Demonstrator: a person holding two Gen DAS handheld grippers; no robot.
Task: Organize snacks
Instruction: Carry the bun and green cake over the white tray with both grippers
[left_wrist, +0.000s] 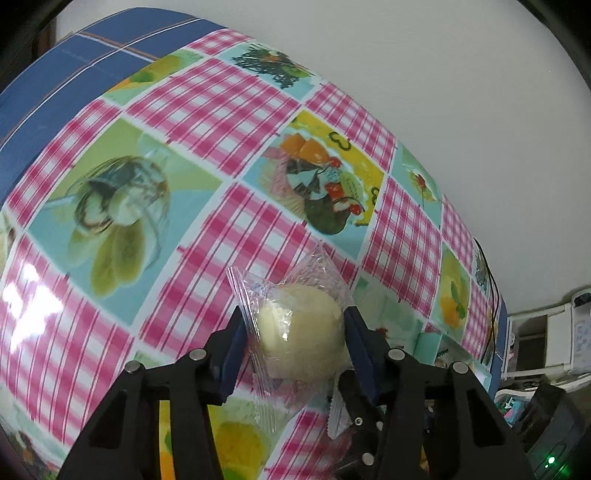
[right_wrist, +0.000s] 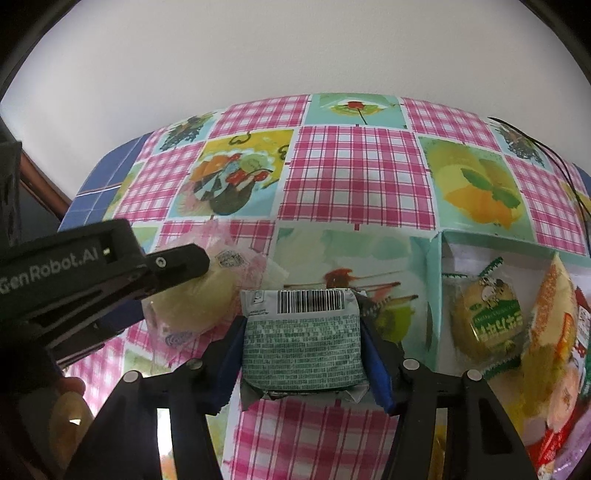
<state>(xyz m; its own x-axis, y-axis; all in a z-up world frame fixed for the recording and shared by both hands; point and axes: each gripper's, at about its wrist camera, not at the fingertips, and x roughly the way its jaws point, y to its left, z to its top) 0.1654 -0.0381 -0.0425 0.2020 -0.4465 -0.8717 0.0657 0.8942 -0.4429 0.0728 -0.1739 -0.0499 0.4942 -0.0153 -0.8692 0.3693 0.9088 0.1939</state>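
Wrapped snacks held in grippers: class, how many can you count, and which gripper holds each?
2. The left gripper holds a clear-wrapped pale round bun; the right gripper holds a green packet with a barcode. More snacks lie in the box, unheld.

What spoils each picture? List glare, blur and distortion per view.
Left wrist view: a white glare patch on the tablecloth at far left, the printed squares smeared by motion blur, the table bulging under fisheye distortion, dark corners; the pastry stays fairly sharp. Right wrist view: the same bulge and dark corners, the snacks in the box at right smeared, the green packet readable.
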